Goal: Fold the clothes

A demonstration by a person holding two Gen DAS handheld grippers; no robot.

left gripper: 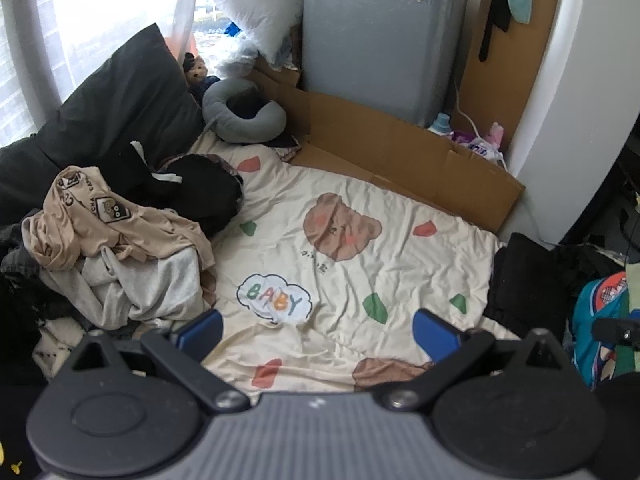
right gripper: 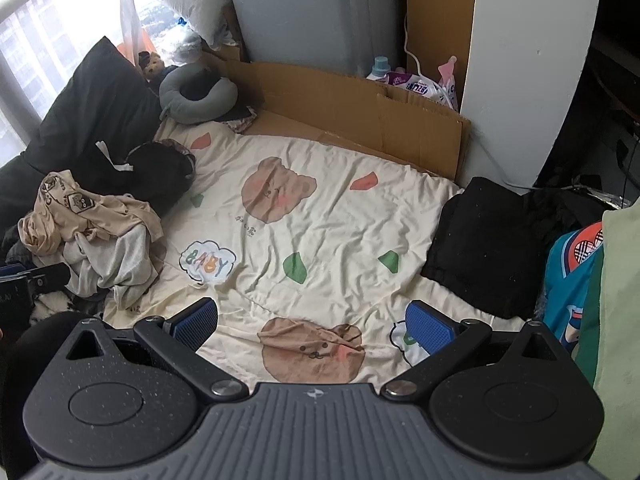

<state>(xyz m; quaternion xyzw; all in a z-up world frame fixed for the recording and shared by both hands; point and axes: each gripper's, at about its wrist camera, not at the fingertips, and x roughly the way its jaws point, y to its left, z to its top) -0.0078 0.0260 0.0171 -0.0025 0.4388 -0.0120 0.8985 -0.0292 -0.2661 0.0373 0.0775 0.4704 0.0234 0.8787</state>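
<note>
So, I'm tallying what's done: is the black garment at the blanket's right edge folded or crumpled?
Folded: the black garment lies as a flat, squared stack on the cream bear-print blanket.

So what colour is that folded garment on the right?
Black garment, clearest in the right wrist view.
</note>
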